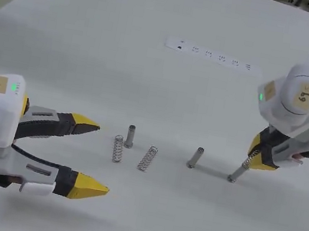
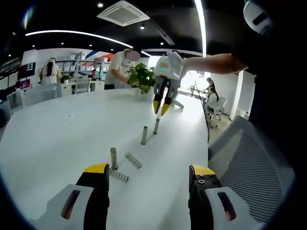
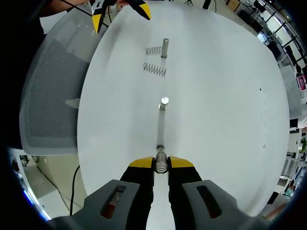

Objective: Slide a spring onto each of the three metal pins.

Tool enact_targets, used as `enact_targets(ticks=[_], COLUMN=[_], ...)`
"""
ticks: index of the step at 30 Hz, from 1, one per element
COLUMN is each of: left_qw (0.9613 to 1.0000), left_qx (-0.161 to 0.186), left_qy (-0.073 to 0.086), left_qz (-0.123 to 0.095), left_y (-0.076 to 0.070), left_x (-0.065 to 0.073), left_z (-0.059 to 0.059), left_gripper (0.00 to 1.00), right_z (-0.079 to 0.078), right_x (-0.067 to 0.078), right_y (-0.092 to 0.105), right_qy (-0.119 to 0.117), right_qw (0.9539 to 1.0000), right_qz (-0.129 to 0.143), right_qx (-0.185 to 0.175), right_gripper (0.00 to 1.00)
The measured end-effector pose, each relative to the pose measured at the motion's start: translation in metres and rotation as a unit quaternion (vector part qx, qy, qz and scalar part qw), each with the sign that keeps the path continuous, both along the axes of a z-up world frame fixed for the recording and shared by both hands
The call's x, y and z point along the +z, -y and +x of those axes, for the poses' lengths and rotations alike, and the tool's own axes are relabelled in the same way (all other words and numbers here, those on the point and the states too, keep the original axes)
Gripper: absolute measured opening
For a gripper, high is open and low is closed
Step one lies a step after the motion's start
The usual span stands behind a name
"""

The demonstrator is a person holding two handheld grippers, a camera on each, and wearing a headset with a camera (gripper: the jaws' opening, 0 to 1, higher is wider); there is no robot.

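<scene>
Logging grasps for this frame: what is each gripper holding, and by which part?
The right gripper pinches a spring by the sides of its coils, between its jaws. The left gripper is open and holds nothing.

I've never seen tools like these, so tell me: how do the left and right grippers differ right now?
The left gripper is wide open and empty; the right gripper is shut on a spring. The left gripper lies nearly level, near a loose spring; the right gripper tilts steeply down at the head view's rightmost pin. Both have yellow tips and white bodies.
</scene>
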State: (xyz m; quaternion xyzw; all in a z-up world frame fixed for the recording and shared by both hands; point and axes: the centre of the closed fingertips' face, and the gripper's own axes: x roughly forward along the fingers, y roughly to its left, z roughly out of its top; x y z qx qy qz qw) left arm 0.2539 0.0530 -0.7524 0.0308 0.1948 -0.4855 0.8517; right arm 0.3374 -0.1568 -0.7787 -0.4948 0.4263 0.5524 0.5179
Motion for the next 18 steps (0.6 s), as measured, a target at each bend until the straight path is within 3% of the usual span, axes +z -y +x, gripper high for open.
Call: enact_targets(ticks=[18], left_qw=[1.0], left_qx=[0.007], left_qy=[-0.002], left_qz=[0.001], left_y=[-0.004], left_x=[-0.002], left_z=[0.0], left_gripper=[0.61], right_z=[-0.002], right_x=[-0.02], right_y=[0.001], right_qy=[-0.006], right_qw=[1.0], right_qz=[0.002], right_qx=[-0.004], right_gripper=[0.08])
